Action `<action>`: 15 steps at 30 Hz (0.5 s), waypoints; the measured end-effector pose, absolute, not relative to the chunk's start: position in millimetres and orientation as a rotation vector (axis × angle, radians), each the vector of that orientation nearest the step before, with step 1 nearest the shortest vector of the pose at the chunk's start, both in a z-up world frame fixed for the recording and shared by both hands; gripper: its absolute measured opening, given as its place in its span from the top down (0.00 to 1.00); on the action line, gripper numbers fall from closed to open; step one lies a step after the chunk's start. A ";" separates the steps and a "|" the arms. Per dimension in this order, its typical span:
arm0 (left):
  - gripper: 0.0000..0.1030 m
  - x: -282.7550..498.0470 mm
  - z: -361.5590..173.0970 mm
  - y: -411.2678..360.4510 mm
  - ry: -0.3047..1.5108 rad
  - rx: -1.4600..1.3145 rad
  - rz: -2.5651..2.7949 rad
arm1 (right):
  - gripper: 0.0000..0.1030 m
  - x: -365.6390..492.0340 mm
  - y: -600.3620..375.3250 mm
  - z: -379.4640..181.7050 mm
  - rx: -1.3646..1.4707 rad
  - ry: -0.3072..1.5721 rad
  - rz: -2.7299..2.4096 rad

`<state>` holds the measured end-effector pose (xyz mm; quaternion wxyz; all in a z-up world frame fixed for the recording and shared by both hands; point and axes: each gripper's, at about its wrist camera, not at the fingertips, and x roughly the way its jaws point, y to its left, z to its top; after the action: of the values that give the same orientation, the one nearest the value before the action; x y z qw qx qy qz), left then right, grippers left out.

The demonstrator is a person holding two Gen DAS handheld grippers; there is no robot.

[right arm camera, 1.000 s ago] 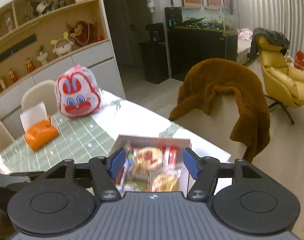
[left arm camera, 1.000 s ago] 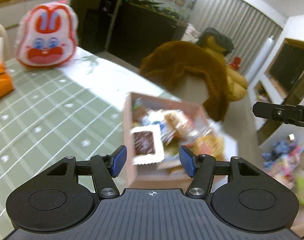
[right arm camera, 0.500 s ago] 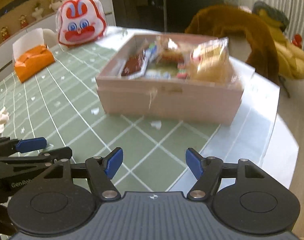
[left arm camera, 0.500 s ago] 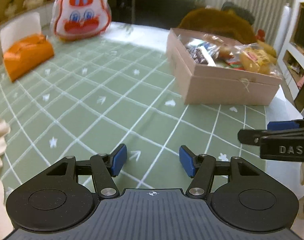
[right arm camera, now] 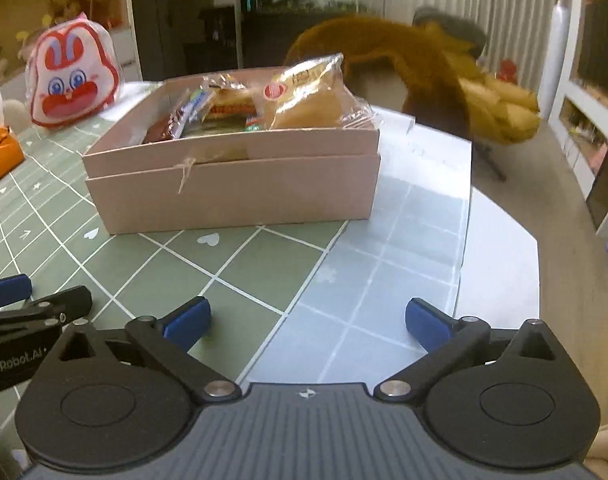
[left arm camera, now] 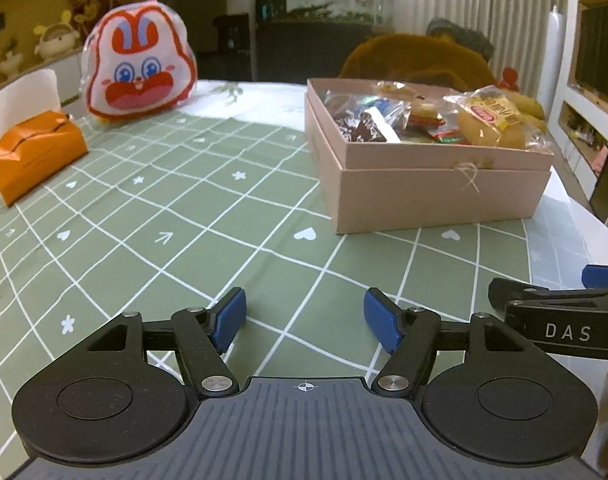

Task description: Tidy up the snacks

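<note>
Left hand-held gripper: low over the bench, level, jaws spread wide, nothing between them.
Right hand-held gripper: just beside the left one, same low pose, jaws wide apart, empty.
Snack box: ahead of both, on the bench, open-topped.
Snacks: wrapped, heaped inside the box.
Bunny bag: upright at the far side.

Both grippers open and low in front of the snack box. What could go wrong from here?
1. The bread packet is heaped above the rim of the pink box; a reach into the box could tip it out.
2. The box stands near the table edge, so a push from the left might slide it off.
3. The left gripper and right gripper sit close side by side; converging on the box could make them collide.
</note>
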<state>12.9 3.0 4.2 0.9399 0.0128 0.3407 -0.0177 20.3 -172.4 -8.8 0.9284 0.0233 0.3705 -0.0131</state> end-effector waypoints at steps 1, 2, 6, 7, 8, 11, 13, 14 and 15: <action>0.30 12.1 4.0 2.5 0.689 0.032 -0.039 | 0.00 19.3 -171.9 -9.6 0.048 0.757 -0.028; 0.30 12.7 4.4 3.0 0.691 0.031 -0.044 | 0.00 18.2 -172.0 -10.2 0.048 0.750 -0.029; 0.30 13.9 4.4 2.7 0.690 0.037 -0.050 | 0.00 10.9 -173.0 -13.8 0.044 0.716 -0.025; 0.30 14.1 4.3 2.8 0.689 0.036 -0.052 | 0.00 9.3 -173.2 -12.6 0.045 0.713 -0.027; 0.30 14.3 4.1 3.2 0.689 0.033 -0.054 | 0.00 11.5 -171.7 -12.9 0.045 0.710 -0.027; 0.30 14.4 4.0 3.3 0.688 0.032 -0.056 | 0.00 14.6 -170.3 -12.0 0.044 0.706 -0.026; 0.30 14.4 3.9 3.2 0.688 0.031 -0.055 | 0.00 14.3 -170.5 -12.0 0.044 0.706 -0.026; 0.30 14.4 4.0 3.3 0.688 0.031 -0.056 | 0.00 14.2 -170.5 -12.1 0.044 0.706 -0.026; 0.30 14.4 3.9 3.3 0.688 0.031 -0.056 | 0.00 14.2 -170.5 -12.1 0.044 0.706 -0.026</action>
<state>14.4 3.3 3.9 0.9409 0.0154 0.3371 -0.0274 14.2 -170.5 -12.1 0.9380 0.0216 0.3458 -0.0127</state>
